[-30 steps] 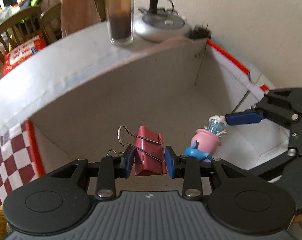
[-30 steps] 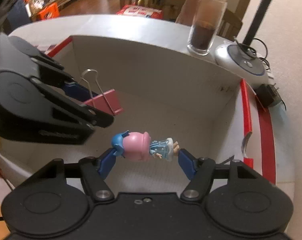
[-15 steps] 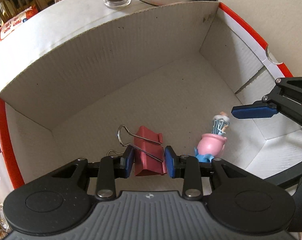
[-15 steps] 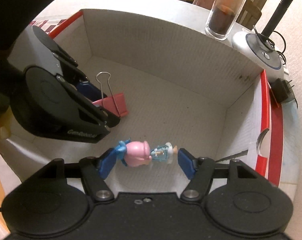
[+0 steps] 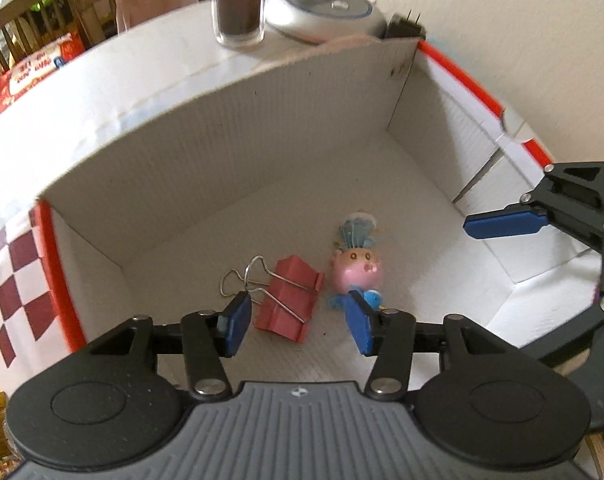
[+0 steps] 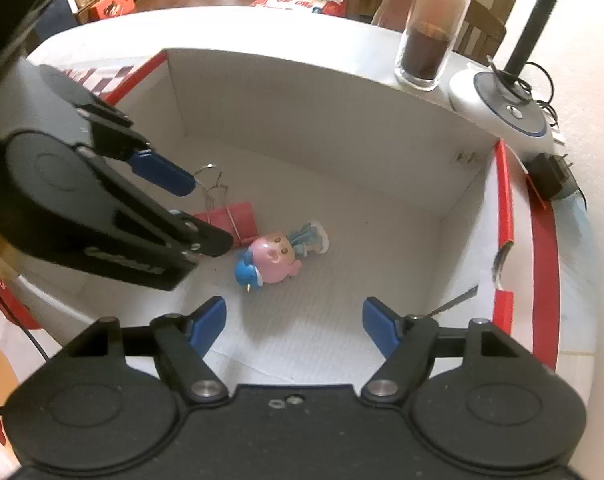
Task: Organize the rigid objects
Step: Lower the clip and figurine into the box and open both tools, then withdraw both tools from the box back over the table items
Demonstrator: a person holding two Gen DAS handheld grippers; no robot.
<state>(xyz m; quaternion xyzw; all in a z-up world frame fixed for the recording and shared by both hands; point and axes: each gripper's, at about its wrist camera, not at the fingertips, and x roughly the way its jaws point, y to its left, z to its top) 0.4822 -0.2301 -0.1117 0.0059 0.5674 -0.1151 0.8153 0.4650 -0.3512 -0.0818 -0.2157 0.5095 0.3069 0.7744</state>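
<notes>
A red binder clip [image 5: 290, 300] with wire handles lies on the floor of the white cardboard box [image 5: 230, 168]. Right beside it lies a small pink toy figure [image 5: 355, 266] with a blue bird and a pale blue dress. My left gripper [image 5: 300, 324] hovers just over the clip; its jaws are opening and the pads no longer touch the clip. My right gripper [image 6: 294, 326] hangs above the box floor, jaws opening, with nothing between them. In the right wrist view the figure [image 6: 272, 254] lies beyond the fingertips, the clip [image 6: 228, 218] behind it, and the left gripper [image 6: 170, 196] to the left.
Behind the box stand a glass of dark drink [image 5: 238, 4], a round white lamp base [image 5: 321, 12] and a black plug [image 6: 551, 176]. A red-and-white checked cloth [image 5: 6, 292] lies left of the box. Chairs and a red packet [image 6: 298, 0] sit beyond the table.
The left gripper has let go of the binder clip, which now lies on the box floor. The right gripper has released the toy figure, now lying flat, and spread wider.
</notes>
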